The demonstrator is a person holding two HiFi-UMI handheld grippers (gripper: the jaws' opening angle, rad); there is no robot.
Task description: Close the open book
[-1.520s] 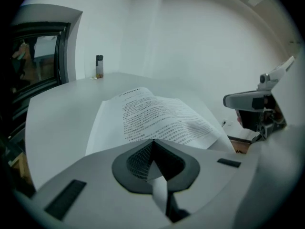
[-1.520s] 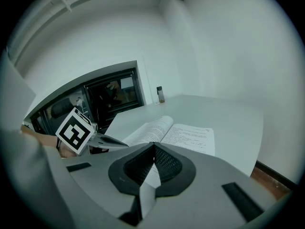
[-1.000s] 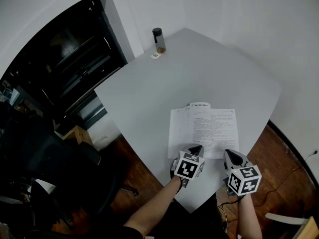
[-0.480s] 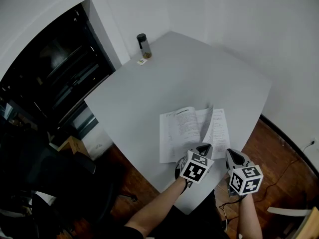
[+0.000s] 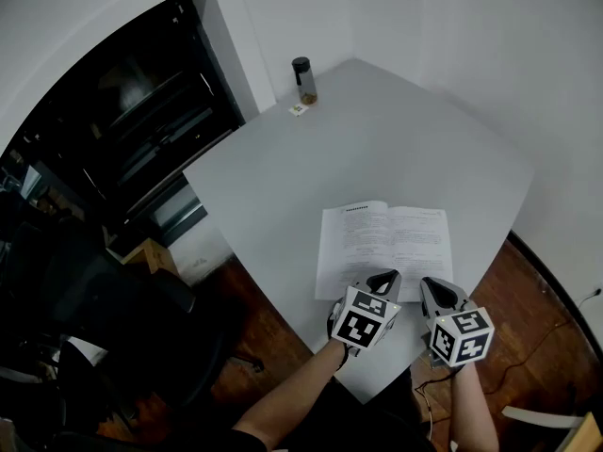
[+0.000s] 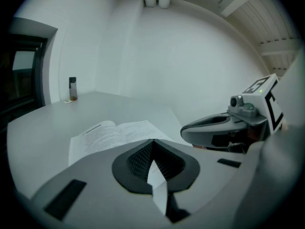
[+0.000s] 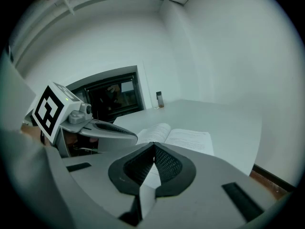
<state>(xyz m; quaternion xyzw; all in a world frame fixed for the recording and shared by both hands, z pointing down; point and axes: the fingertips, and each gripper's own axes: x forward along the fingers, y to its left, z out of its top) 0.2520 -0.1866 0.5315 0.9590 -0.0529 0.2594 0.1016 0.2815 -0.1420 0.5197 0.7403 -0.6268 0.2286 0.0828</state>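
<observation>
The open book [image 5: 386, 243] lies flat on the grey table [image 5: 377, 149], both printed pages facing up. My left gripper [image 5: 382, 279] hovers over the book's near edge, its jaws shut with nothing between them. Beside it, my right gripper [image 5: 430, 286] hangs at the book's near right corner, also shut and empty. In the left gripper view the book [image 6: 114, 132] spreads out just beyond the closed tips of the left gripper [image 6: 153, 141], with the right gripper [image 6: 219, 125] alongside. The right gripper view has the book [image 7: 186, 138] ahead of the right gripper [image 7: 154, 144], and the left gripper [image 7: 102, 130] to its left.
A dark-capped bottle [image 5: 303, 79] and a small tag [image 5: 297, 109] stand at the table's far corner. Black shelving [image 5: 122, 130] fills the left side and a dark chair [image 5: 85, 290] sits below it. White walls bound the table behind and to the right.
A page that stood upright mid-book half a second ago now lies flat. My left gripper has lifted up off the book's near edge. The right gripper stays about where it was.
</observation>
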